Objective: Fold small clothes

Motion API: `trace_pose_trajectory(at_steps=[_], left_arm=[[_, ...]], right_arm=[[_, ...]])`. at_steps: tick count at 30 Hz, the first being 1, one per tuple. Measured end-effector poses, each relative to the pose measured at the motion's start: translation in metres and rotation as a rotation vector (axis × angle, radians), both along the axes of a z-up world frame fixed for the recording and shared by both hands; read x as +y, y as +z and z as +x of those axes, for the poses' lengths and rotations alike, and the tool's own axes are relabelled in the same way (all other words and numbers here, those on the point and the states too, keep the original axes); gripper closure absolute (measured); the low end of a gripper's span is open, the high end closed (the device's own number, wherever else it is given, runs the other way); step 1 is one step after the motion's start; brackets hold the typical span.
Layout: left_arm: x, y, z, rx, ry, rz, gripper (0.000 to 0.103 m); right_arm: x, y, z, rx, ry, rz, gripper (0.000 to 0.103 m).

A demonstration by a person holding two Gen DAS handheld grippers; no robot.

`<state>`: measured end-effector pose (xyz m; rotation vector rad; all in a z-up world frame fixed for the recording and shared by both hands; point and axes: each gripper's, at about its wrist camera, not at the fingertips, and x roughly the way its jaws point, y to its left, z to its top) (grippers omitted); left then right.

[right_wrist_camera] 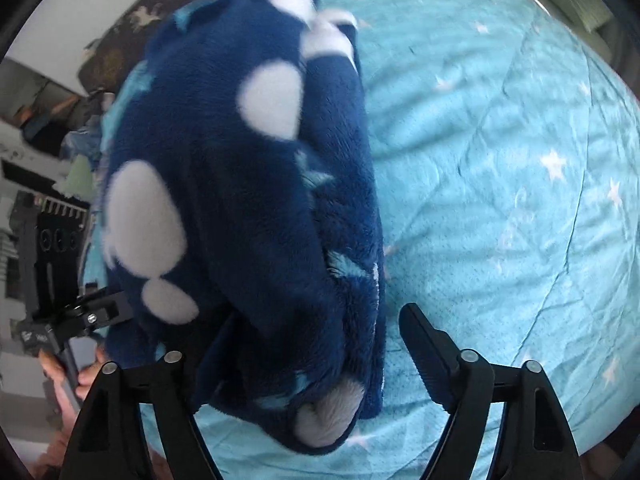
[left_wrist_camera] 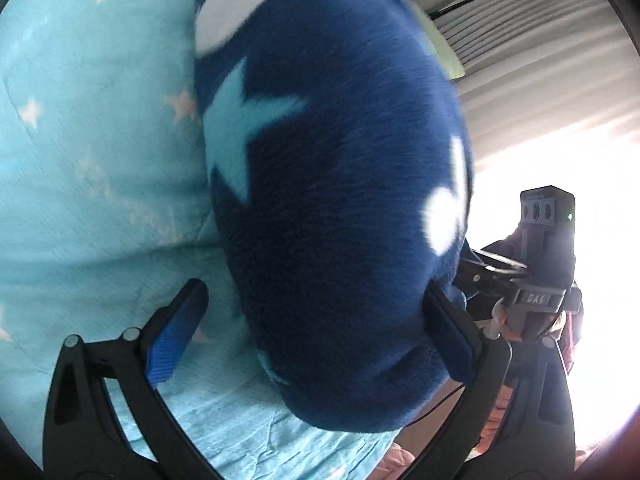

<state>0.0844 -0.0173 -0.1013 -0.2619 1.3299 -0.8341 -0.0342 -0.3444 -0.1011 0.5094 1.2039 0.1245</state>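
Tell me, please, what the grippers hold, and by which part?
Nothing is clamped: both grippers' jaws stand wide open around the bunched blue fleece garment, which drapes between them.

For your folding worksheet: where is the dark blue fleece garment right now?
The dark blue fleece garment lies on the light blue star-print bedspread, between both open tongs.

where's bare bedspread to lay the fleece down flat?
Open light-blue bedspread lies right of the navy fleece garment in the right wrist view, running to the bed edge. Left of the fleece is crowded: left claw, floor clutter.
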Motion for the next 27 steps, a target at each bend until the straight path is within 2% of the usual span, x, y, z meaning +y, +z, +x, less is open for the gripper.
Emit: trace_pose_trajectory(at_steps=[3, 5, 8, 13, 15, 17, 21, 27], left_arm=[[0.001, 0.022, -0.004, -0.133, -0.028, 0.022, 0.001], [-0.002, 0.027, -0.001, -0.17, -0.039, 0.044, 0.001], [-0.006, 0.024, 0.012, -0.13, -0.051, 0.026, 0.001], [-0.001, 0.017, 0.033, -0.091, -0.075, -0.037, 0.0], [-0.005, 0.024, 0.041, -0.071, -0.079, -0.07, 0.0], [-0.004, 0.018, 0.049, -0.035, -0.09, -0.106, 0.0], [0.006, 0.002, 0.061, 0.049, -0.117, -0.176, 0.0], [-0.003, -0.015, 0.077, 0.119, -0.153, -0.248, 0.0]], right_arm=[[-0.007, 0.018, -0.002, -0.074, 0.02, -0.008, 0.022], [-0.01, 0.025, -0.003, -0.11, 0.041, 0.01, 0.022], [-0.019, 0.026, 0.011, -0.138, 0.062, 0.047, 0.021], [-0.027, 0.008, 0.04, -0.115, 0.096, 0.139, 0.014], [-0.031, 0.001, 0.049, -0.121, 0.129, 0.176, 0.005], [-0.031, -0.007, 0.049, -0.123, 0.146, 0.22, 0.0], [-0.041, -0.031, 0.065, -0.114, 0.172, 0.389, 0.0], [-0.04, -0.035, 0.079, -0.157, 0.199, 0.459, 0.0]])
